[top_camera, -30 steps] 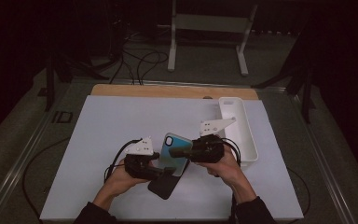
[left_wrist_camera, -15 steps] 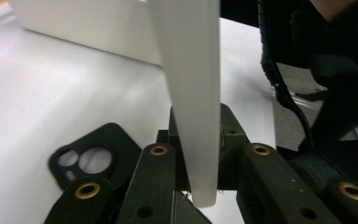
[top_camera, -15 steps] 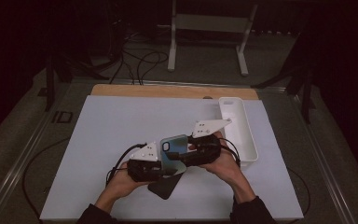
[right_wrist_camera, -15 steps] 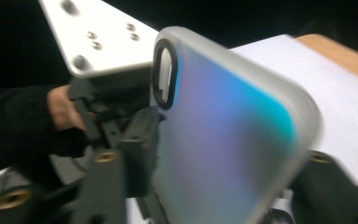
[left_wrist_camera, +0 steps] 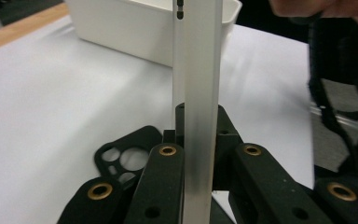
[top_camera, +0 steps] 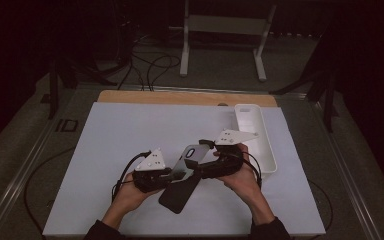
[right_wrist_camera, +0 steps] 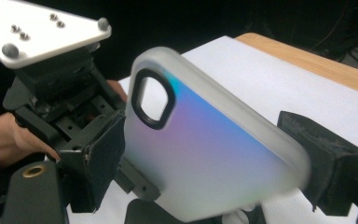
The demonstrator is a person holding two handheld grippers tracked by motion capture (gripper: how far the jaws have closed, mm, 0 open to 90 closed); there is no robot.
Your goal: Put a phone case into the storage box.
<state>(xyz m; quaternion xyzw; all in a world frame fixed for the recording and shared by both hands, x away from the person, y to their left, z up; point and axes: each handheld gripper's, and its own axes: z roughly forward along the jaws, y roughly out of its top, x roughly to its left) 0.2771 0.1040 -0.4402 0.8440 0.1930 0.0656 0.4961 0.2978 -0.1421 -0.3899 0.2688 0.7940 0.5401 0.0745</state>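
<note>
While the frosted phone case (right_wrist_camera: 205, 149) stands on its edge between the two claws, the left claw (top_camera: 177, 175) is clamped on its thin side, and the right claw (top_camera: 202, 167) has just been opening, its pads apart around the case. I judge this a handover to the left claw. The right claw should draw back straight, without brushing the case. A black case (top_camera: 180, 192) lies on the desk (top_camera: 105, 140) just under both claws; the white tray (top_camera: 255, 135) is beyond the right claw.
</note>
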